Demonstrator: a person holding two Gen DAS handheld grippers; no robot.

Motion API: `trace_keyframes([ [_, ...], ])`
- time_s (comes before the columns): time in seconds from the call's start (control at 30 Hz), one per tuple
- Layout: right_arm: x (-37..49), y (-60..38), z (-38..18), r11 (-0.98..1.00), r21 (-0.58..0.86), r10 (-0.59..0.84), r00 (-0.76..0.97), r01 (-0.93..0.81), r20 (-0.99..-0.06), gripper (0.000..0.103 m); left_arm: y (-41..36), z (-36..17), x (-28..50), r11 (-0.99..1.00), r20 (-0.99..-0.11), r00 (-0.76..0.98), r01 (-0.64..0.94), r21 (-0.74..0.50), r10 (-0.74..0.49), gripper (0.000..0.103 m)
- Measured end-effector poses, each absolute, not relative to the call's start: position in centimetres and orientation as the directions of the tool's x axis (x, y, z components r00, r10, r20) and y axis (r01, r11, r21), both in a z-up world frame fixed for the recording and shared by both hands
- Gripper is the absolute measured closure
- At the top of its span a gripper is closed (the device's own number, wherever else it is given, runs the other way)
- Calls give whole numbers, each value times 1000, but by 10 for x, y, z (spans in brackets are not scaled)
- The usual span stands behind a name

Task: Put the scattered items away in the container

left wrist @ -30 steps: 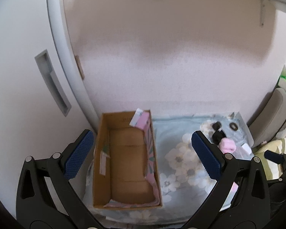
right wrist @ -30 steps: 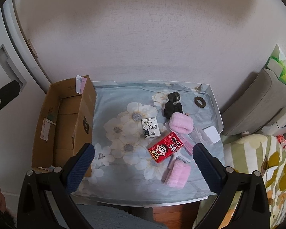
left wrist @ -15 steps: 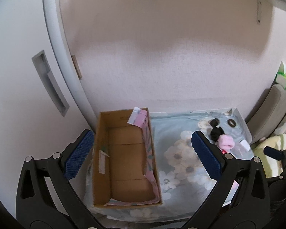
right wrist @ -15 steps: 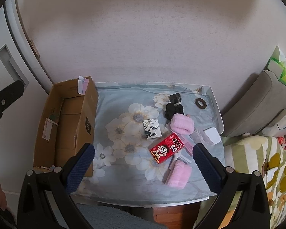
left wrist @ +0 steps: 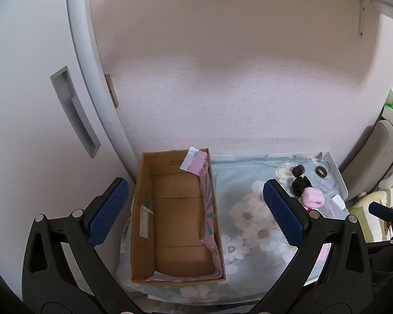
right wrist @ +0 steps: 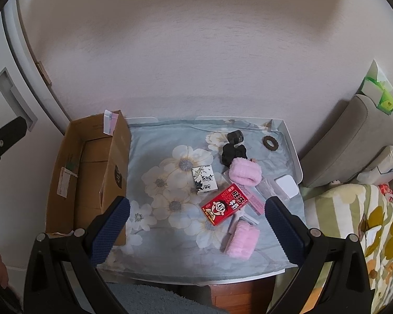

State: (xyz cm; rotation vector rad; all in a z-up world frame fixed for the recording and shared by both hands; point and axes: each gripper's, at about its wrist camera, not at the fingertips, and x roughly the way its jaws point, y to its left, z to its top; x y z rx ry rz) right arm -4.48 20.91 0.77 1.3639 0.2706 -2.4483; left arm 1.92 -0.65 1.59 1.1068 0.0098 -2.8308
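A floral cloth [right wrist: 170, 141] covers the white tray [right wrist: 292, 144] against the wall [right wrist: 196, 52].

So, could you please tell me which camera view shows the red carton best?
The right wrist view: the red carton lies fully visible on the floral cloth, cartoon face up. In the left wrist view it cannot be made out; the left gripper's right finger covers that area.

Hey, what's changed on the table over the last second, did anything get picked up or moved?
Nothing was picked up or let go. Both cameras pulled back a little, so the cardboard box and the table look smaller. The left tongs and right tongs stay open and empty. The red carton, the two pink rolls and the box remain where they were.
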Motion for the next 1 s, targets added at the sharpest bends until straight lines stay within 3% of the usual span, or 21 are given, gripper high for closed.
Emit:
trace_keyframes([
  [0.7, -48, 222, 10, -939, 4, -187, -498, 345, -847, 1, -2, 15, 17, -995, -686, -722, 91, 37, -92, 1],
  [1.0, -55, 245, 9, -961, 35, -172, -498, 274, -850, 1, 21, 10, 5, -1000, -707, -707, 19, 23, -30, 1],
])
